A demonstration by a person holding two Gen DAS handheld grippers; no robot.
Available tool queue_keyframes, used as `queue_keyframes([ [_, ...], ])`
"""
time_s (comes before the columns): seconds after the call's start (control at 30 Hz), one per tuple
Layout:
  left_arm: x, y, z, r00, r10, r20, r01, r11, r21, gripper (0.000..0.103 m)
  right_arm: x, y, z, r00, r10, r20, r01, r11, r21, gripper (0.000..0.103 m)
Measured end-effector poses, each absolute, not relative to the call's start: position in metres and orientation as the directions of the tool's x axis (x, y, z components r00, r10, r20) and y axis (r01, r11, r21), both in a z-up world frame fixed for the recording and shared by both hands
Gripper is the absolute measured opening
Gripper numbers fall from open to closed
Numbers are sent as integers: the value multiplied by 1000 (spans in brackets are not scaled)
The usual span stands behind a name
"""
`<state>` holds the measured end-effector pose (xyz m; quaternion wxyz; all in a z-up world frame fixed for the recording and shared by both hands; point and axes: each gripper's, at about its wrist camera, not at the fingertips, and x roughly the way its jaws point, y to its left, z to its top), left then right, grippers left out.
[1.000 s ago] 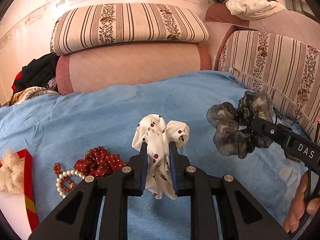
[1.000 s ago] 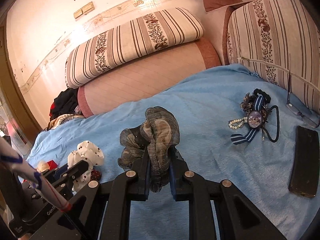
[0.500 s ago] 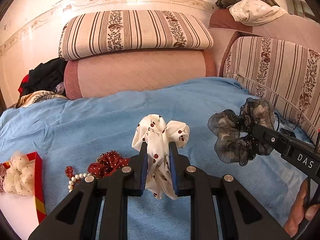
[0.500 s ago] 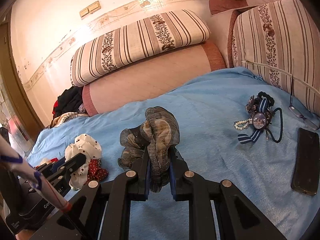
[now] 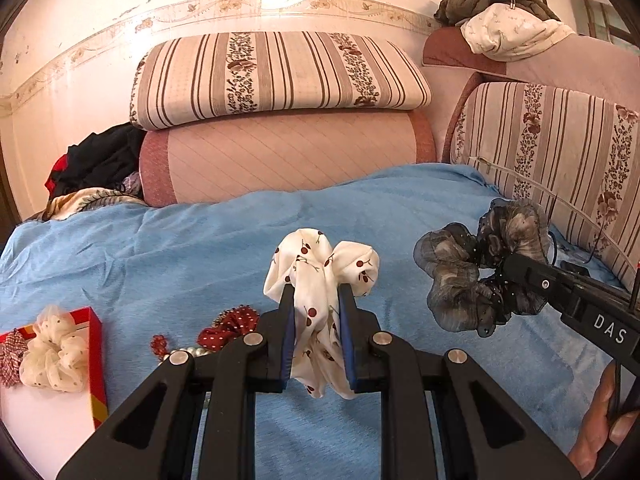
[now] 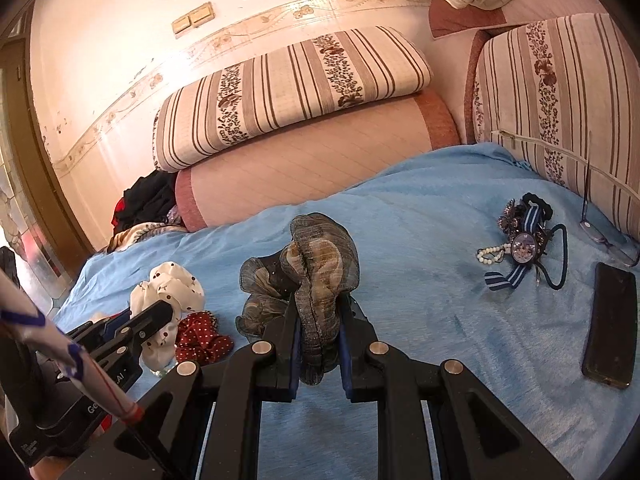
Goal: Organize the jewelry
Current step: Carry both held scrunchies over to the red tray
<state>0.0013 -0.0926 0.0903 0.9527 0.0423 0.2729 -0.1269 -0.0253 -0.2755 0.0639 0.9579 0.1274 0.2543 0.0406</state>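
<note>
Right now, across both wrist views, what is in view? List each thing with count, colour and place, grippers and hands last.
cherry-print scrunchie: 1, white with red cherries, clamped in left gripper
sheer scrunchie: 1, grey-brown, clamped in right gripper
polka-dot scrunchie: 1, red with white dots, on blanket
pearl bracelet: 1, white, beside red scrunchie
box: 1, red rim, left edge
cream scrunchie: 1, dotted, in box
accessory pile: 1, blue-striped ribbon, beads, black elastic, blanket's right
phone: 1, black, far right
glasses: 1, by striped cushion
blanket: 1, light blue
cushions: several, striped and pink, behind
left gripper: black, shut
right gripper: black, shut
hand: 1, lower right
</note>
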Motion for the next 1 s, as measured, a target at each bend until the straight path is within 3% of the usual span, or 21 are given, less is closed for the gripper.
queue_keyframes([
  [1.0,-18,-22,126,877,-146,-458,149,988,-29,19,-42,-215,84,875,171,-453,-98,979,181,17],
])
